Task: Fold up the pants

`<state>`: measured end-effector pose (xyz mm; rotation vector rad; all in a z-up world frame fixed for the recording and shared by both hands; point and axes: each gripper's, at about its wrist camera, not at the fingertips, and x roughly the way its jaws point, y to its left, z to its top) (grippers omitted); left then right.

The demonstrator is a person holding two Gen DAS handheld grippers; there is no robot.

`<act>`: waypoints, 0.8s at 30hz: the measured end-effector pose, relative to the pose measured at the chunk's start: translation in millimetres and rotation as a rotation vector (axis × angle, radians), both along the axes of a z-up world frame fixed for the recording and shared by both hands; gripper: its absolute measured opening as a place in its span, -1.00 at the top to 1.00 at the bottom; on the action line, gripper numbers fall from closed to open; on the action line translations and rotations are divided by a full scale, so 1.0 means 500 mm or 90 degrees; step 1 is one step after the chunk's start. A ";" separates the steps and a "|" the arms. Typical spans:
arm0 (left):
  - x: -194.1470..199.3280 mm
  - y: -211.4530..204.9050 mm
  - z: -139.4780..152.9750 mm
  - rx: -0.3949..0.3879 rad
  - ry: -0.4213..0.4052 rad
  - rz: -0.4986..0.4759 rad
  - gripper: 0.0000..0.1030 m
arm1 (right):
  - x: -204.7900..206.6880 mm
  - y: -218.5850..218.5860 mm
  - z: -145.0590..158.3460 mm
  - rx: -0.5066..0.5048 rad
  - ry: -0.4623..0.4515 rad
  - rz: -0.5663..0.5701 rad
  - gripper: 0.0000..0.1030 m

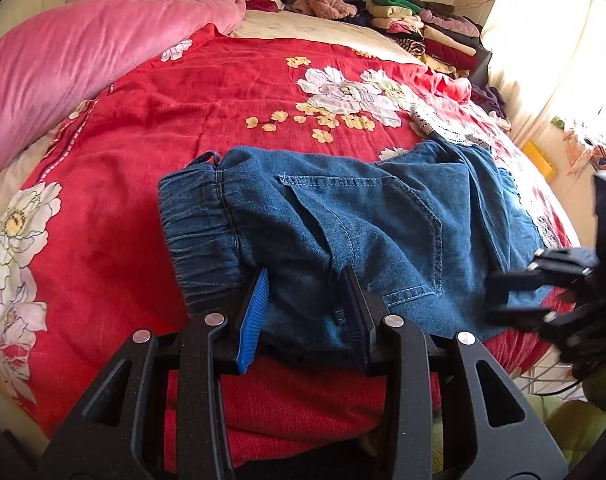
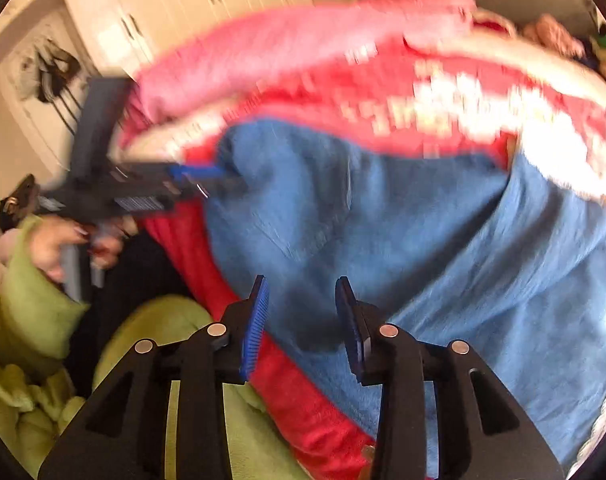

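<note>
Directly ahead of the left gripper (image 1: 303, 312), blue denim pants (image 1: 343, 224) lie folded across a red floral bedspread (image 1: 151, 128), elastic waistband to its left; its blue-padded jaws clamp the near denim edge. Off to its right, the right gripper (image 2: 303, 320) hovers with jaws parted over the same denim, pads apparently not pressing it, though that view is blurred. Beyond lie a pink blanket (image 1: 63, 60) and stacked clothes (image 1: 423, 28).
</note>
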<state>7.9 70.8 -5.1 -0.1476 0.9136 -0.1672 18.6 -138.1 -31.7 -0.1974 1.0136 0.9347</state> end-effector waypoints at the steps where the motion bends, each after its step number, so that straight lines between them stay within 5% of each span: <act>1: -0.002 0.002 0.000 -0.006 -0.001 0.000 0.44 | 0.002 0.004 -0.015 -0.014 0.011 -0.003 0.33; 5: -0.005 0.005 -0.001 -0.015 -0.004 0.001 0.43 | -0.003 -0.006 -0.008 0.001 0.012 -0.009 0.28; 15: -0.045 -0.007 0.078 -0.016 -0.076 0.009 -0.19 | 0.025 -0.100 0.076 0.037 -0.082 -0.101 -0.03; 24: -0.034 -0.073 0.093 -0.032 -0.074 -0.036 -0.33 | 0.086 -0.151 0.123 0.030 -0.129 -0.180 -0.29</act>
